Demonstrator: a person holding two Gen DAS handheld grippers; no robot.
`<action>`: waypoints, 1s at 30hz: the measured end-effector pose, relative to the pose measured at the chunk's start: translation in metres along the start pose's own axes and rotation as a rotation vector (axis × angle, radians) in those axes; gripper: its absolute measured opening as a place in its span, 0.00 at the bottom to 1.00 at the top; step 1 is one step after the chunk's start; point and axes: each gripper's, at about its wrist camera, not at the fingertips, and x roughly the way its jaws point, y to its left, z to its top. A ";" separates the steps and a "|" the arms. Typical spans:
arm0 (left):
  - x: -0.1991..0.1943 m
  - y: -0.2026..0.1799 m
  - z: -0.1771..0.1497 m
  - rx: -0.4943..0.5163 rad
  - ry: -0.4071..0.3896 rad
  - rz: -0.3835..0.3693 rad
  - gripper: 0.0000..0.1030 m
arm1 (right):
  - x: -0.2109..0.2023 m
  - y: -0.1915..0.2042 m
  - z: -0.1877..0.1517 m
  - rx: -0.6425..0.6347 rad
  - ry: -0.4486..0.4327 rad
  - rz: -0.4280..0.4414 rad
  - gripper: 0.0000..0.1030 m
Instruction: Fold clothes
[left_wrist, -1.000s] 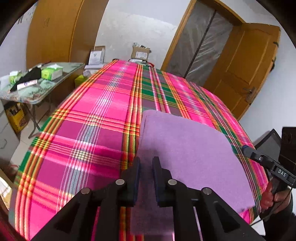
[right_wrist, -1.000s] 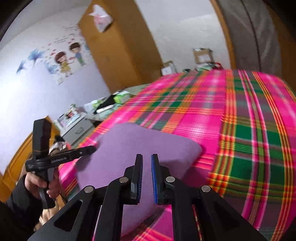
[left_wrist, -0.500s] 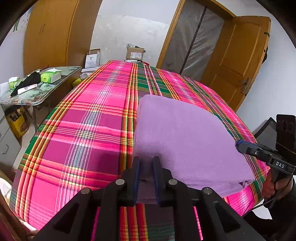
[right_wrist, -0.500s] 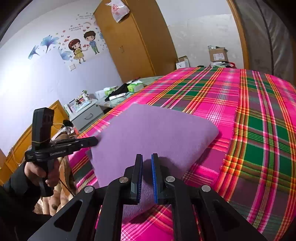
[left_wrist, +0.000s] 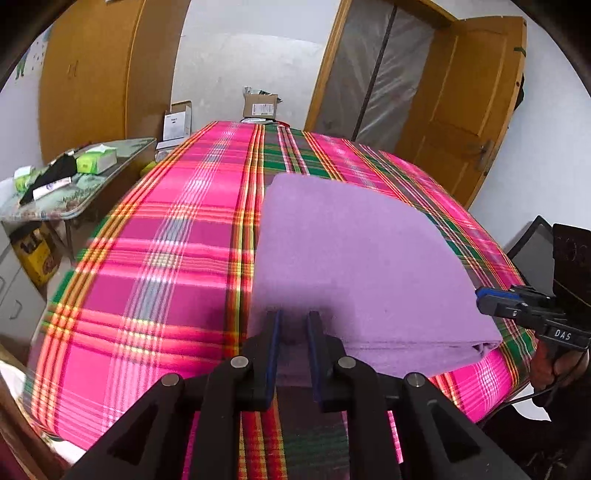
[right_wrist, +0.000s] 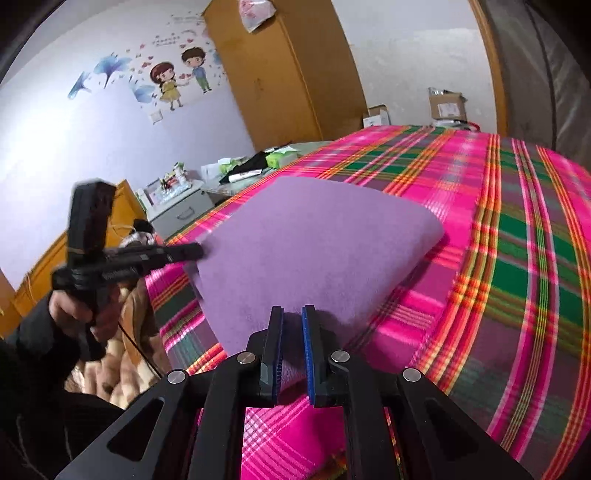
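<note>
Surface: bed with pink plaid cover (left_wrist: 155, 258).
Garment: folded purple cloth (left_wrist: 354, 258) lies flat on the cover at its near edge.
Left tongs (left_wrist: 293, 321): near-left edge of cloth sits between the jaws; grip cannot be told.
Right tongs (right_wrist: 292, 317): clamped on the near-right edge.

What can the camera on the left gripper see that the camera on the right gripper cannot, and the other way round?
Only the left wrist view shows the open wooden door, the plastic-covered doorway beside it, and the right gripper at the cloth's corner.

Only the right wrist view shows the cartoon wall sticker, the white drawer unit, and the left gripper seen from outside, in a hand.

Both show the folded purple cloth on the plaid bedspread, the cluttered side table, the wardrobe and the cardboard boxes.
</note>
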 end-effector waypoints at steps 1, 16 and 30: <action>0.000 0.000 -0.001 0.000 -0.002 -0.001 0.15 | 0.000 -0.001 -0.002 0.007 0.002 0.002 0.10; -0.001 0.003 0.001 -0.018 0.021 -0.010 0.15 | 0.012 -0.020 0.040 0.026 -0.053 -0.029 0.14; 0.015 -0.016 0.081 0.042 -0.013 0.040 0.15 | 0.023 -0.025 0.061 0.025 -0.039 -0.075 0.13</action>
